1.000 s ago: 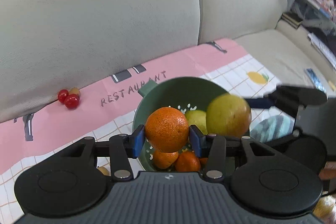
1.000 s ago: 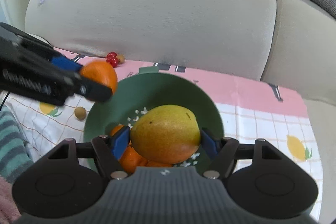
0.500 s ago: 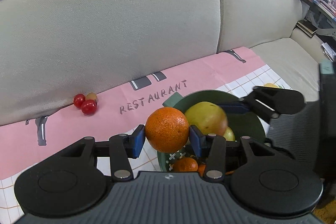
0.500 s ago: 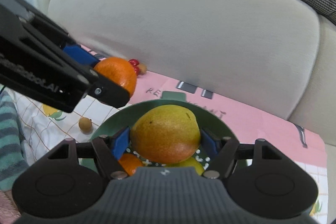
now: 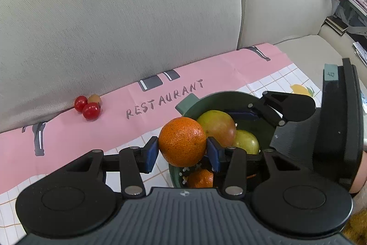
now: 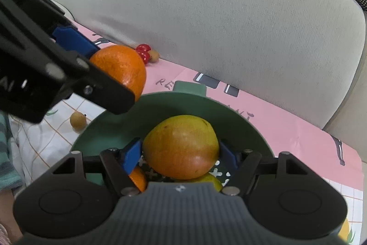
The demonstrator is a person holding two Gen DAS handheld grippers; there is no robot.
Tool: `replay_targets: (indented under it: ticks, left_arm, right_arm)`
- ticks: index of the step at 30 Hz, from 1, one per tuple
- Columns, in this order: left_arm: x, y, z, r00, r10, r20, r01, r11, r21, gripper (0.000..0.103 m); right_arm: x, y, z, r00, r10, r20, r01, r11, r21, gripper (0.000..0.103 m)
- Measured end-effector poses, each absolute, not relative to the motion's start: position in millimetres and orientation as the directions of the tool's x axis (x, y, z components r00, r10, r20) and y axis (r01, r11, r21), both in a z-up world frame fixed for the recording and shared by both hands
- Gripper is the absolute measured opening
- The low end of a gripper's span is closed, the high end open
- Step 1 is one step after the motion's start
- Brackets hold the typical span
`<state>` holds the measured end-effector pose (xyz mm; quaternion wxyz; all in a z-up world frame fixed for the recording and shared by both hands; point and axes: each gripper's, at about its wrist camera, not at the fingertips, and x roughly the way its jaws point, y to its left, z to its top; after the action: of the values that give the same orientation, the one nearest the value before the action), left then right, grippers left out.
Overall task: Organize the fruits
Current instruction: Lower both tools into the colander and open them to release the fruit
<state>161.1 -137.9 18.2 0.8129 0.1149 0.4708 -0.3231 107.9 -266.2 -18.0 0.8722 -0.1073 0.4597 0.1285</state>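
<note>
My right gripper [image 6: 181,153] clamps a yellow-red mango [image 6: 181,147] between its blue pads, over the green bowl [image 6: 238,116]. Beneath it, part of an orange [image 6: 138,178] and a yellow-green fruit [image 6: 209,179] lie in the bowl. At upper left, my left gripper [image 6: 91,61] grips a tangerine [image 6: 123,68] beside the rim. Two red cherry tomatoes [image 6: 143,53] rest against the sofa [image 6: 229,15]; a small brown fruit [image 6: 78,119] lies on the checked cloth [image 6: 45,141].

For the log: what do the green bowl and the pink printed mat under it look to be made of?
Green bowl: probably matte plastic. It has an even dull green colour, a moulded tab handle and small cut-out holes in the base, like a colander.

Pink mat: a thin sheet, either paper or coated cloth. It shows sharp fold creases and flat printed lettering, but the pictures do not settle which.
</note>
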Motion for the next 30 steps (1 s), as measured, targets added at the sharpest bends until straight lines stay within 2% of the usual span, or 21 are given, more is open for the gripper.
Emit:
replay_targets:
  ticks: [8,13,21,24,27,30]
  left_arm:
    - [156.9,-136.6,18.4,0.336,-0.413,-0.846,0.633,0.765,-0.123,0.051]
    - [153.0,-140.3,19.7,0.330,-0.414,-0.849,0.641,0.758,-0.120,0.051]
    - [143.9,-147.4,18.7,0.307,-0.414,-0.857,0.667,0.736,-0.117,0.051]
    - [138.4,-153.0,15.4,0.297,-0.411,-0.862,0.685,0.720,-0.107,0.051]
    - [130.4,-162.2,10.1,0.285,-0.403,-0.870,0.717,0.692,-0.085,0.051]
    - [122.7,-170.6,3.9,0.266,-0.395,-0.880,0.744,0.664,-0.074,0.051]
  right_arm:
    - [105.0,-266.8,-23.0,0.532,0.129,-0.837,-0.333,0.941,-0.067,0.070]
    - [95.1,-269.5,-14.2,0.588,0.118,-0.800,-0.328,0.939,-0.103,0.072]
    - [68.8,-287.0,2.3,0.623,0.061,-0.780,-0.240,0.964,-0.116,0.072]
    - [53.5,-293.1,5.1,0.625,0.005,-0.780,-0.180,0.974,-0.137,0.068]
    - [40.7,-300.3,6.6,0.624,-0.016,-0.781,-0.139,0.982,-0.131,0.055]
    - [32.8,-305.0,5.6,0.623,-0.026,-0.782,-0.117,0.985,-0.126,0.048]
